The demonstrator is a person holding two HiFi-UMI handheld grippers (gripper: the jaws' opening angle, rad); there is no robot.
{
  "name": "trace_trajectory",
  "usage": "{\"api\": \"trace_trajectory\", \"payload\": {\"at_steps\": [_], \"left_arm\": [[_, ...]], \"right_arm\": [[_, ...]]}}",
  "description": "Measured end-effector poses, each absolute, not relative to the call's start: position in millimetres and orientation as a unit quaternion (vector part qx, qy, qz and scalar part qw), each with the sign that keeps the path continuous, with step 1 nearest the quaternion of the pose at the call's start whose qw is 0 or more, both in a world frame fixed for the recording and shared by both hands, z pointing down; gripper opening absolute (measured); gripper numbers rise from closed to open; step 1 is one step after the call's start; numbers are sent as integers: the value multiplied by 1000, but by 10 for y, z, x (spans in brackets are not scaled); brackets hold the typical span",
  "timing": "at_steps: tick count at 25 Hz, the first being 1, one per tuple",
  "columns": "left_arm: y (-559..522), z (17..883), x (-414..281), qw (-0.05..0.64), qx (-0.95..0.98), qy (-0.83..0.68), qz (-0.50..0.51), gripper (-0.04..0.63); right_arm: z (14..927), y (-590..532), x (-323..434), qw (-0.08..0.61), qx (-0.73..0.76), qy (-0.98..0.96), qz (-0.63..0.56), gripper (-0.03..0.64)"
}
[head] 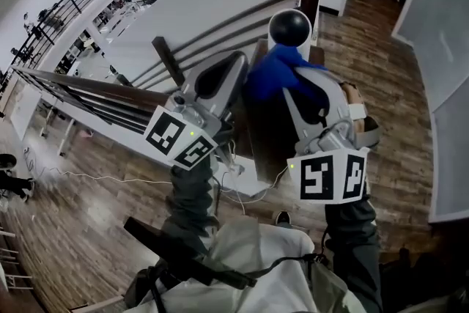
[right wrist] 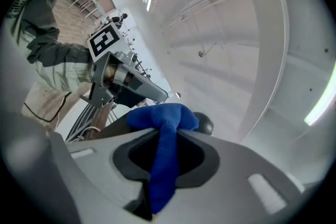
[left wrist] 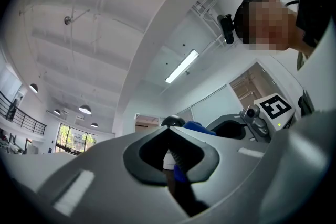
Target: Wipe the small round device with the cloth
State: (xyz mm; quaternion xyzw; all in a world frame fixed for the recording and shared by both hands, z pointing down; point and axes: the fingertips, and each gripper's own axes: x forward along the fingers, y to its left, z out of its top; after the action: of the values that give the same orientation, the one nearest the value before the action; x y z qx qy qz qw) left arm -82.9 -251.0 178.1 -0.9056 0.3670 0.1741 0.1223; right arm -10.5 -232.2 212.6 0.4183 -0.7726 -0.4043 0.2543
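The small round device (head: 290,27) is a black dome in a white rim, standing at the far end of a dark wooden rail top (head: 255,130). A blue cloth (head: 280,74) is bunched just below it, touching its near side. My right gripper (head: 296,84) is shut on the cloth (right wrist: 167,128), which hangs down through its jaws; the device's dark dome (right wrist: 205,124) peeks out just behind. My left gripper (head: 239,64) is shut and holds nothing I can make out, its tips left of the cloth. Along its jaws (left wrist: 169,130) I see the dome (left wrist: 172,121) and cloth (left wrist: 197,126) just beyond.
A slanted railing with dark bars (head: 95,95) runs off to the left, with a dark post (head: 169,61) beside my left gripper. A white box with cables (head: 246,177) lies on the wooden floor (head: 95,194) below. A white wall panel (head: 448,77) stands at the right.
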Motion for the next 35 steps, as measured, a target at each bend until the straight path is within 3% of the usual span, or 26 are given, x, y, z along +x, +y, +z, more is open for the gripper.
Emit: {"api": "trace_trajectory", "payload": {"at_steps": [5,12,21,35], "left_arm": [[-2488,1946,-789,110,-909,363,170,3],[-2073,2117,-946,87,-904,381,173,3],[-1869,2670,-1104,30,-888,429,165,3],[-1788,2748,-967,34,-888,429,161,3]], "right_arm": [[2132,-2251,30,135,407,-835,-345,72],[2175,-1844,214,26,435,-867,-244,72],[2737,-1737,117,28,463,-861,-209,72],[2627,-1551,123,5,461,-858,-226,72]]}}
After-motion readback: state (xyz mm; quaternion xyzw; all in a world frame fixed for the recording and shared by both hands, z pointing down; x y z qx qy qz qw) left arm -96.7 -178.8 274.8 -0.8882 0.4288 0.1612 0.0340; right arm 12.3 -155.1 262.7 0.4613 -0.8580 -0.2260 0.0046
